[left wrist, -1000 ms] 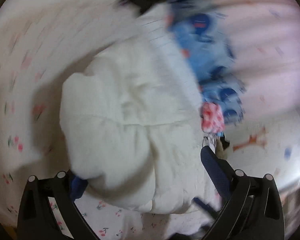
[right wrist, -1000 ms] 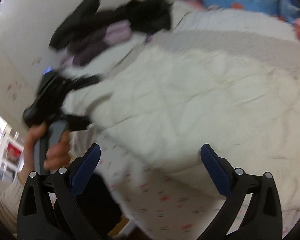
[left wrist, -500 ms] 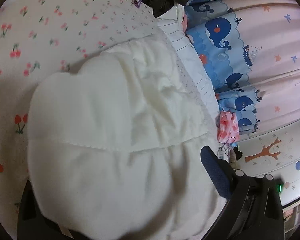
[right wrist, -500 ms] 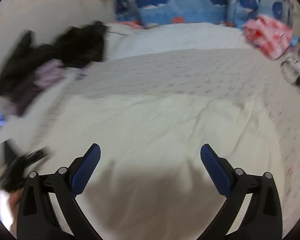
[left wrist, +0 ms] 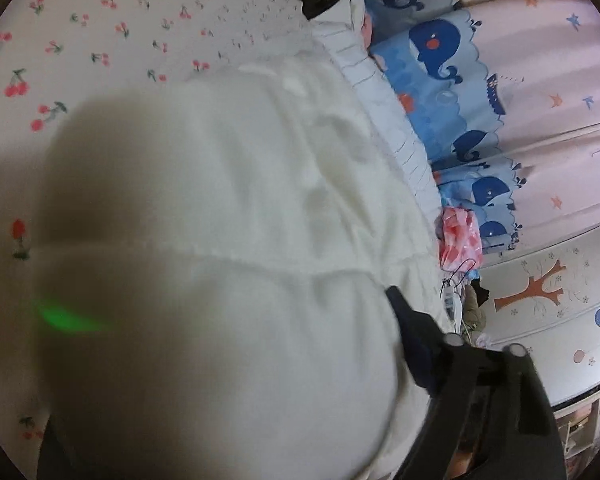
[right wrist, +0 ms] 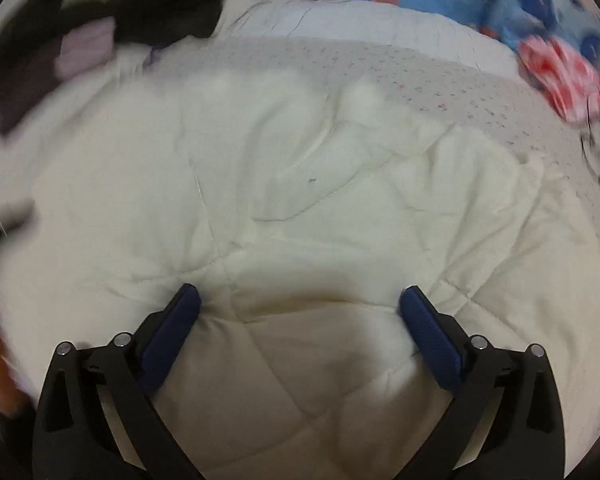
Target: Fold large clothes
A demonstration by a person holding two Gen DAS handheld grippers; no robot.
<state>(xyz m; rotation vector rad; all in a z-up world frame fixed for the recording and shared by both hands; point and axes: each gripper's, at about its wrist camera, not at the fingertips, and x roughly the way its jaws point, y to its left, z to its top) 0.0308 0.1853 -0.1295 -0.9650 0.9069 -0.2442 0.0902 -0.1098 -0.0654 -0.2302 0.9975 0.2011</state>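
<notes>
A puffy, quilted white coat [right wrist: 300,208] lay across the cherry-print bedsheet [left wrist: 100,40]. The right gripper [right wrist: 300,308] gaped wide, fingertips denting it; the left gripper [left wrist: 236,360] was closing around its bulk.

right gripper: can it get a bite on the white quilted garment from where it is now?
Probably yes. The right gripper stands open with the white quilted garment bulging straight between its fingers; nothing lies between them, and the dark clothes pile sits well off.
</notes>
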